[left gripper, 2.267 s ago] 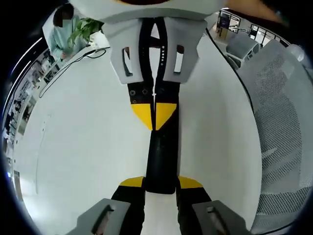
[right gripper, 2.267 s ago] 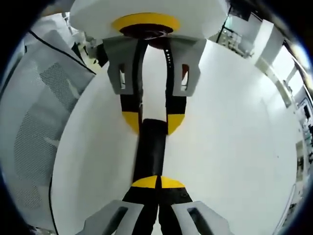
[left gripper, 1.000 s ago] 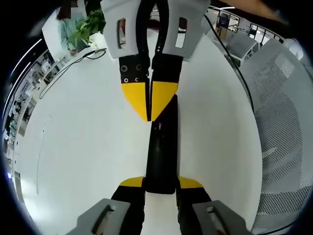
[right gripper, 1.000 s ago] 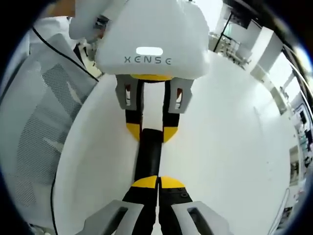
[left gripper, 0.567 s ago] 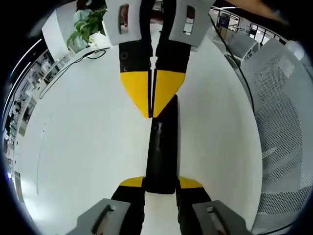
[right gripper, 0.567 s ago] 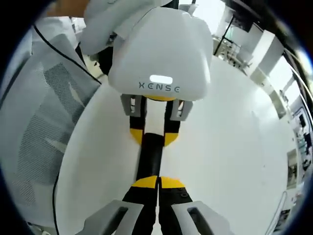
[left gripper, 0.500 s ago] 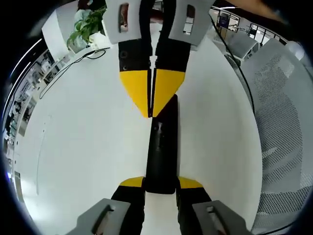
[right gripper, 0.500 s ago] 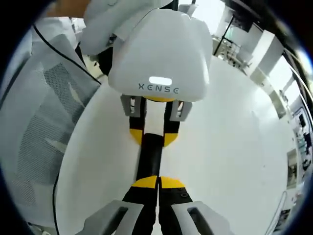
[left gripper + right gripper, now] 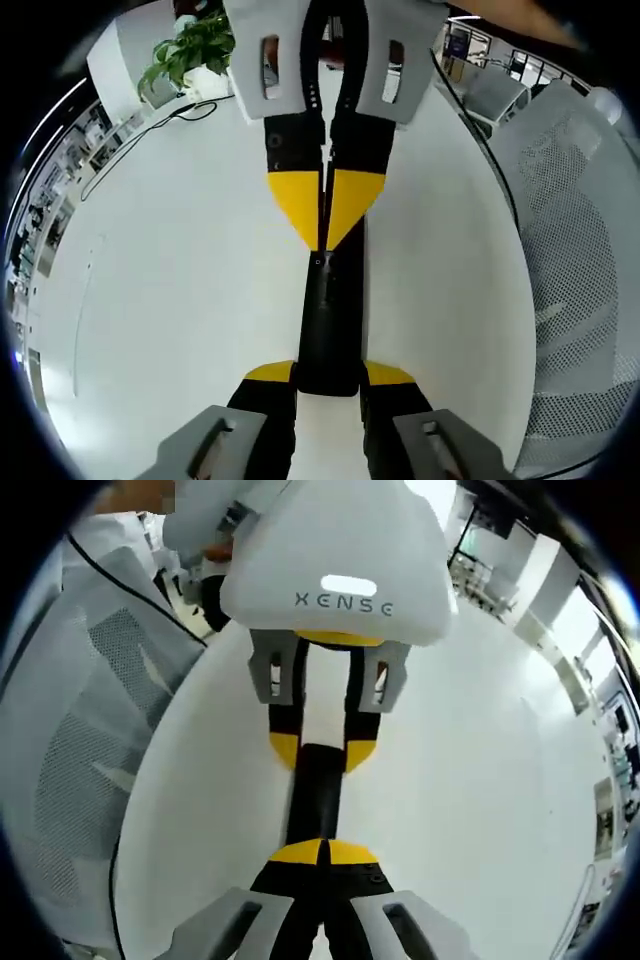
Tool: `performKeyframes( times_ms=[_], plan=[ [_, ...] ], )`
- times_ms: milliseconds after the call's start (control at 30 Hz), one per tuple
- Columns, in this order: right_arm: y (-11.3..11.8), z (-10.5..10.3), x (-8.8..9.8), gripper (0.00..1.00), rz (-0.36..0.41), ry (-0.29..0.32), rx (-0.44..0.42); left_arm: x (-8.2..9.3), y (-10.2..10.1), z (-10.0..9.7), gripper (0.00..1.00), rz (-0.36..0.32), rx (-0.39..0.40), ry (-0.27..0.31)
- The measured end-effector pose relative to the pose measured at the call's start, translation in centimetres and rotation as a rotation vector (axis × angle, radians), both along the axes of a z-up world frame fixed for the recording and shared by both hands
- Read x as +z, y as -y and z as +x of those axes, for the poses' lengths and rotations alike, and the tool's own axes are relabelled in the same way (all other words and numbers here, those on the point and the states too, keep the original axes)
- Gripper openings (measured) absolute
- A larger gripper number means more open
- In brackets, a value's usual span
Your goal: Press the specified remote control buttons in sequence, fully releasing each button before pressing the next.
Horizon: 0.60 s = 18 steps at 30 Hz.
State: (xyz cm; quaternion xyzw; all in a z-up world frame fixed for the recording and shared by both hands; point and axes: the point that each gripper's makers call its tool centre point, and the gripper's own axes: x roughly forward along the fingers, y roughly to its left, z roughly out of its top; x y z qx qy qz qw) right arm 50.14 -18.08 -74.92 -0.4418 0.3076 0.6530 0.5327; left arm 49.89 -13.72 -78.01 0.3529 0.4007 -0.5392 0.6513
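A long black remote control (image 9: 330, 315) lies lengthwise over the white table (image 9: 180, 280). My left gripper (image 9: 330, 372) is shut on its near end, one yellow fingertip (image 9: 268, 373) on each side. My right gripper (image 9: 323, 246) comes in from the top, shut, with its joined yellow tips pointing down onto the remote's top face near its far half. In the right gripper view, my right gripper (image 9: 322, 852) is shut over the remote (image 9: 318, 795). Beyond it, the left gripper (image 9: 322, 752) clamps the far end under its white housing. The remote's buttons are too dark to make out.
A grey mesh chair (image 9: 575, 250) stands along the table's right edge in the left gripper view and shows as a mesh chair (image 9: 75, 740) at the left in the right gripper view. A black cable (image 9: 150, 120) and a potted plant (image 9: 190, 55) sit at the table's far left.
The right gripper, still shut, came closer over the remote, and its tips shifted slightly right onto the remote's midline. The left gripper has kept its hold, and the remote has not moved.
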Motion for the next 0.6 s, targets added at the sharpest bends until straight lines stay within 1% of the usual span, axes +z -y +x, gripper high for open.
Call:
performKeyframes(
  times_ms=[600],
  plan=[
    [0.1, -0.3, -1.2, 0.0, -0.023, -0.02, 0.004, 0.0, -0.1, 0.0, 0.23, -0.004, -0.003, 0.0]
  ],
)
